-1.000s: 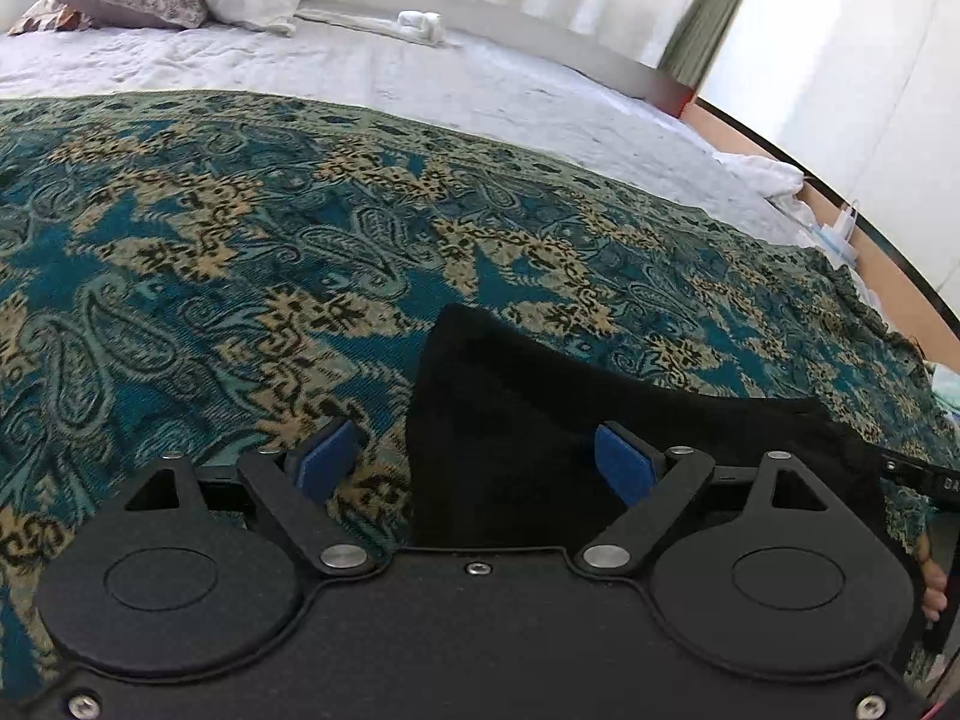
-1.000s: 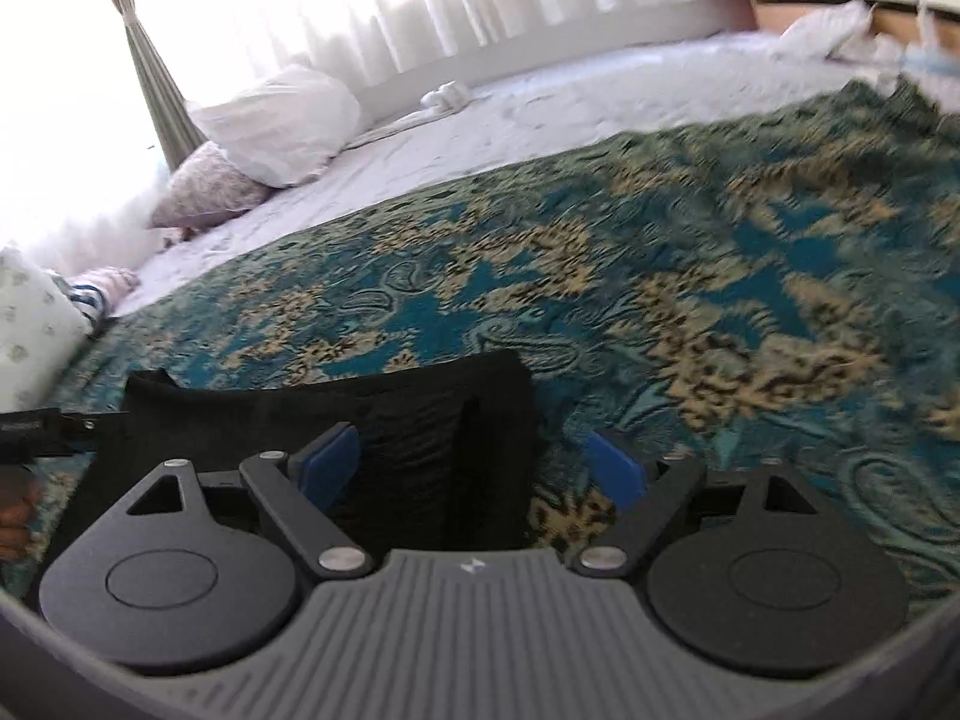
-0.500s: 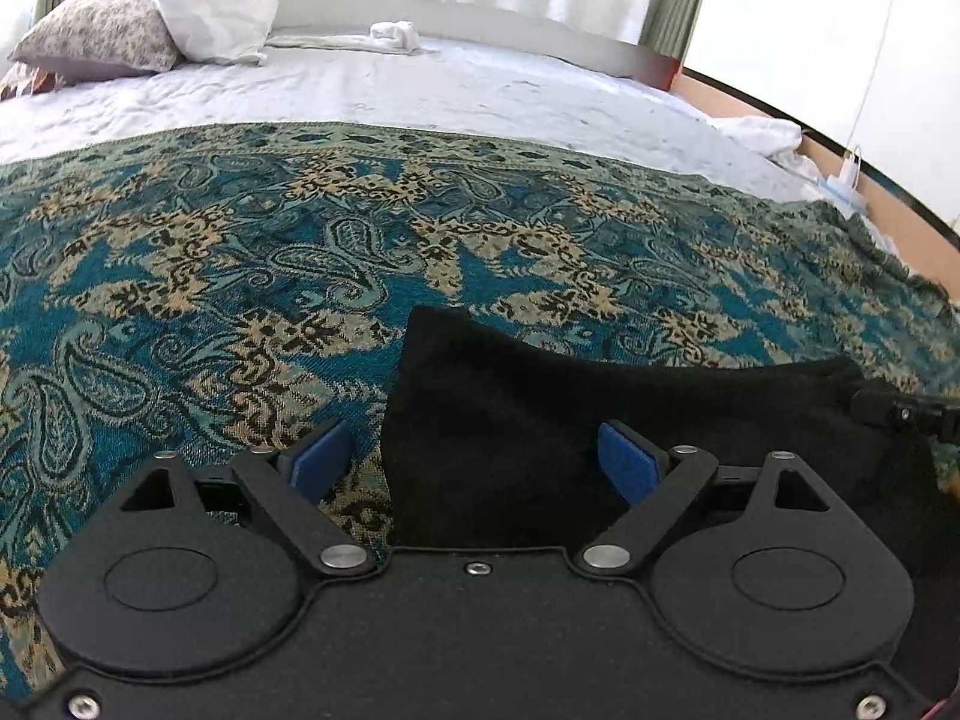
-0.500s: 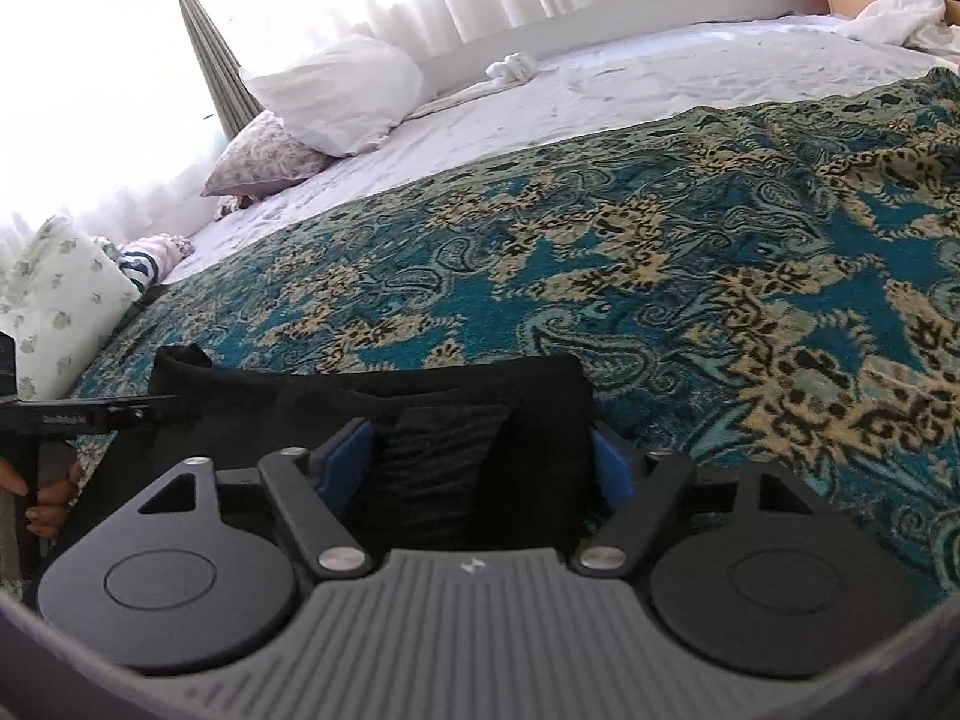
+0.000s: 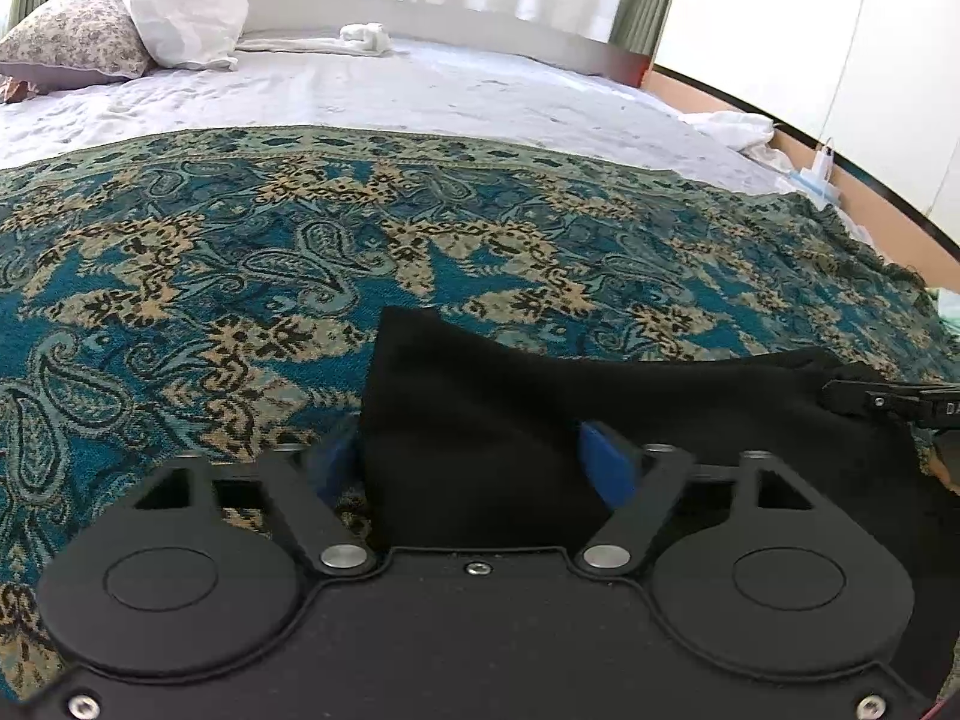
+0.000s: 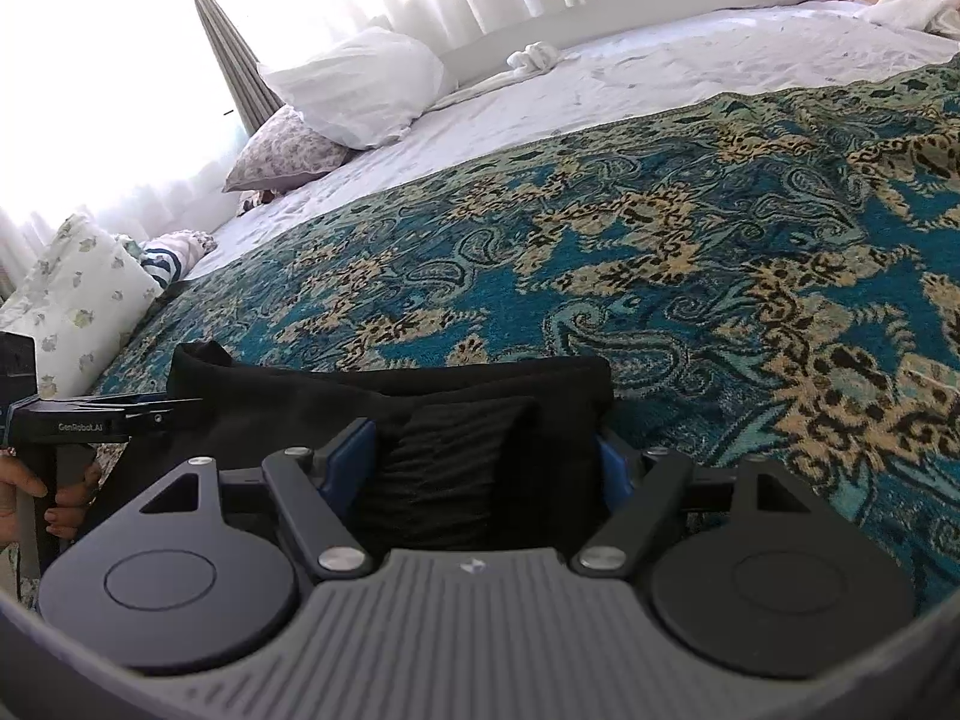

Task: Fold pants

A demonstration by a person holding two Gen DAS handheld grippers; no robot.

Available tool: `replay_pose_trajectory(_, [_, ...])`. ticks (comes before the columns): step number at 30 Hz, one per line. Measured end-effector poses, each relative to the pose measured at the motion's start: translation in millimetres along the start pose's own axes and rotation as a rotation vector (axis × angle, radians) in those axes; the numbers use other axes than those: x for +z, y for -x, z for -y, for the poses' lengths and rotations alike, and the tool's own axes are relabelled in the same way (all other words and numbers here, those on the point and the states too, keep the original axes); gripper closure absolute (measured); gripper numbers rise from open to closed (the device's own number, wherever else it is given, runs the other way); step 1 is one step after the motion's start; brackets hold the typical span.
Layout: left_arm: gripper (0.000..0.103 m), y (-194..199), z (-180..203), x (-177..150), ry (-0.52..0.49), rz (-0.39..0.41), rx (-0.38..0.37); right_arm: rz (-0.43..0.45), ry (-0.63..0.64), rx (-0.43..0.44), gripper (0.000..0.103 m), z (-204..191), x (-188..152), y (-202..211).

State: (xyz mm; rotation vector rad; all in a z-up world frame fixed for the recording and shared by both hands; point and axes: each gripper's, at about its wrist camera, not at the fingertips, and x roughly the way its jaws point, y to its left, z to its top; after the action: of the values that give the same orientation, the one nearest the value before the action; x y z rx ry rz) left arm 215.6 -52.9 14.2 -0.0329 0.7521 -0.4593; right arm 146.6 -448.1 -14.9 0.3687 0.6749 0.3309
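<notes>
Blue-padded fingers of the left gripper (image 5: 471, 468) have just been closing around the near left end of the black pants (image 5: 600, 414); the right gripper (image 6: 487, 462) brackets the right end, pads touching cloth. Pants lie on a teal paisley bedspread (image 5: 240, 252) over a white bed (image 5: 420, 84).
</notes>
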Motion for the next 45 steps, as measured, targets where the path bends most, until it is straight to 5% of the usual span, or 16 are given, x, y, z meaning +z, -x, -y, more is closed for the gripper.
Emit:
replay_pose_trajectory(2, [0.042, 2, 2, -1, -0.005, 0.004, 0.002, 0.007, 0.001, -0.002, 0.032, 0, -1, 1])
replay_pose_trajectory(6, [0.043, 3, 0, 0, 0.009, 0.0, -0.018, -0.002, -0.046, 0.078, 0.061, 4, -3, 2])
replay_pose_trajectory(9, [0.028, 1, -7, 1, 0.049, -0.009, -0.083, -0.001, -0.03, 0.069, 0.061, -1, -4, 0])
replay_pose_trajectory(10, [0.031, 1, -6, 1, 0.057, -0.007, -0.078, 0.001, -0.029, 0.065, 0.061, -3, -4, 0])
replay_pose_trajectory(11, [0.037, 2, -5, 2, 0.053, -0.005, -0.059, 0.006, -0.032, 0.063, 0.062, -3, -4, 1])
replay_pose_trajectory(13, [0.075, 6, 1, 1, 0.021, 0.016, 0.006, 0.024, -0.036, 0.048, 0.067, -6, -5, 4])
replay_pose_trajectory(15, [0.089, 15, 5, 1, 0.019, 0.047, 0.004, 0.048, -0.011, 0.022, 0.069, -14, -6, 7])
replay_pose_trajectory(20, [0.091, 25, 23, 8, -0.072, 0.134, 0.09, 0.111, 0.038, -0.026, 0.07, -30, 4, 7])
replay_pose_trajectory(32, [0.09, -18, 2, 75, -0.05, 0.149, 0.143, 0.157, 0.034, -0.072, 0.072, -29, 68, -39])
replay_pose_trajectory(36, [0.086, -40, -5, 77, -0.04, 0.096, 0.156, 0.084, 0.033, -0.106, 0.066, -22, 76, -61])
replay_pose_trajectory(37, [0.082, -47, -7, 75, -0.043, 0.073, 0.171, 0.064, 0.039, -0.133, 0.043, -21, 74, -65])
replay_pose_trajectory(40, [0.056, -49, -8, 66, -0.03, 0.055, 0.231, 0.036, 0.082, -0.234, 0.025, -24, 67, -65])
replay_pose_trajectory(45, [0.027, -22, -2, 53, -0.027, 0.07, 0.244, 0.079, 0.129, -0.347, 0.011, -36, 57, -34])
